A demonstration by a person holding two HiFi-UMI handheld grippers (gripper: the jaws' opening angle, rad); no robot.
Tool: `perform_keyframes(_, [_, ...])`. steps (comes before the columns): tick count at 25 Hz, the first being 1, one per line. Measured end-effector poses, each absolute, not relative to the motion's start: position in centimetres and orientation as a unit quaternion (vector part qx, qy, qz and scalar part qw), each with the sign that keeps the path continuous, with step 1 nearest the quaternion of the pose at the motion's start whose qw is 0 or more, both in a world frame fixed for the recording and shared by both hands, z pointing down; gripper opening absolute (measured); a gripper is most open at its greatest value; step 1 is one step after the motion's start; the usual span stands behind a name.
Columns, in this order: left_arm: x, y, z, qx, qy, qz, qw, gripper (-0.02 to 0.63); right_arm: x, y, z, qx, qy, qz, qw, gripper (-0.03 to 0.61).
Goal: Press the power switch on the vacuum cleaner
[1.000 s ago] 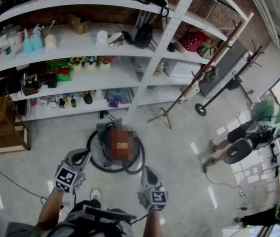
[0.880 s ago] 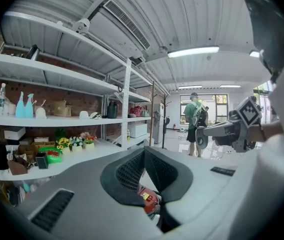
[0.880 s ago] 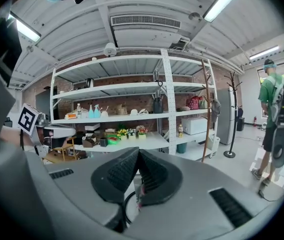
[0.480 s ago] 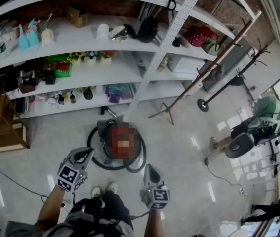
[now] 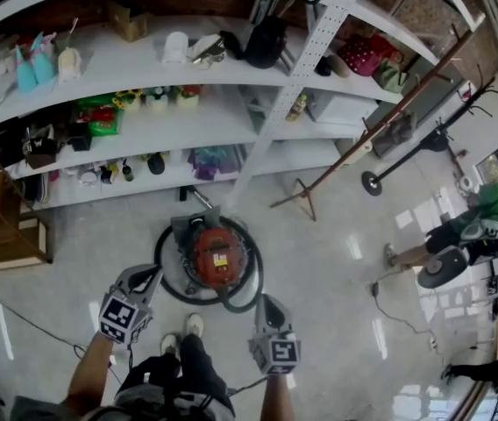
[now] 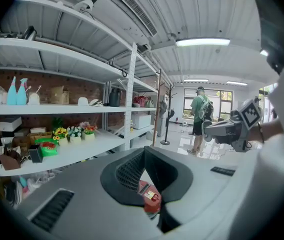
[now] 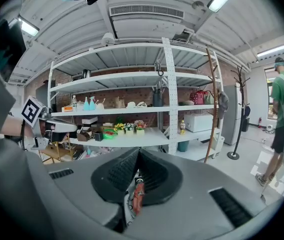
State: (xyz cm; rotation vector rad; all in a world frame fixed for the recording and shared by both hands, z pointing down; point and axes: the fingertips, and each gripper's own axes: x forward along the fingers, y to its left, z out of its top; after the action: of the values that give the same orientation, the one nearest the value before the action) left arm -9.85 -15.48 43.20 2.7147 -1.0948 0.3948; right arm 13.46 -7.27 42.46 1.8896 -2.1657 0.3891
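The vacuum cleaner (image 5: 216,254) is a red canister on the floor, ringed by its black hose (image 5: 253,281), just ahead of my feet. My left gripper (image 5: 150,275) hovers above the floor to the left of the canister, jaws closed together with nothing between them. My right gripper (image 5: 265,302) hangs near the canister's lower right, also shut and empty. In the left gripper view a slice of the red vacuum cleaner (image 6: 150,196) shows below the left gripper (image 6: 143,152). The right gripper view shows a thin red strip of the vacuum cleaner (image 7: 138,196) below the right gripper (image 7: 138,152). I cannot make out the switch.
White shelving (image 5: 231,103) full of small items stands behind the vacuum. A wooden cabinet (image 5: 3,226) is at the left and a coat rack (image 5: 337,165) leans at the right. A person in green (image 5: 486,222) stands far right. A cable (image 5: 21,318) crosses the floor at the left.
My feet have stepped up closer to the vacuum and the view has shifted forward. Both grippers stay shut at about the same spots. The person in green has drifted right.
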Motion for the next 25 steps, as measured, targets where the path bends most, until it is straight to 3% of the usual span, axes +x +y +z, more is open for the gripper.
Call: perform_keyframes(25, [-3.6,-23.0,56.5,0.9,-0.361,0.204,0.134,0.008,18.3,-16.4,59.4,0.59,-0.759,0.224,0.16,0.009])
